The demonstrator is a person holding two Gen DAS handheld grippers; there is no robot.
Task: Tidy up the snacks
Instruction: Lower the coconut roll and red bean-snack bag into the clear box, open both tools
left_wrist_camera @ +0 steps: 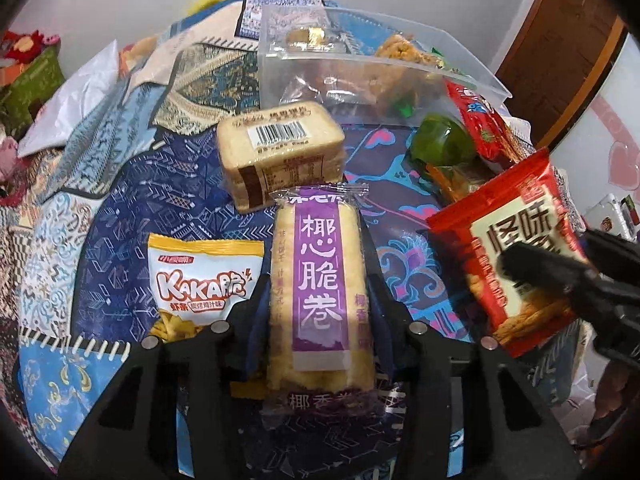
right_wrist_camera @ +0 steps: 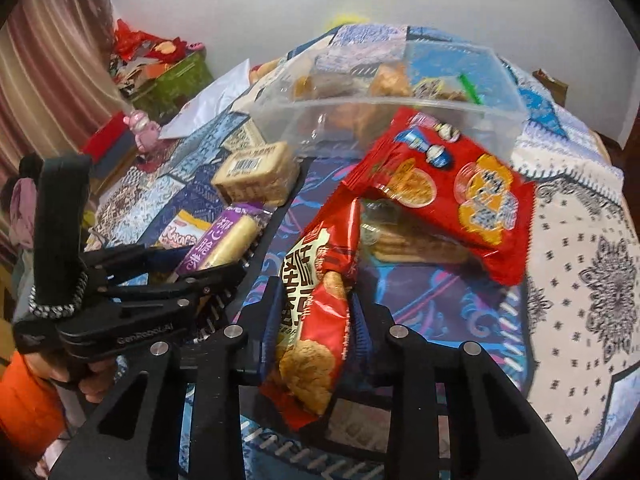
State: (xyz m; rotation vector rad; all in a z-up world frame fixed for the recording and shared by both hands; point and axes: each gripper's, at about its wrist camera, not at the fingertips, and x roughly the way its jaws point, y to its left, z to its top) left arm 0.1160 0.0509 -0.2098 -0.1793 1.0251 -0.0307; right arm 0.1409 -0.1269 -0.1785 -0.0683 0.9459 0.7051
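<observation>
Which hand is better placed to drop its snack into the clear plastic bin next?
Probably right. The right gripper holds the red cracker packet on the bin's side, past the left gripper, which holds the purple coconut roll with the toast pack lying before the clear plastic bin.
</observation>
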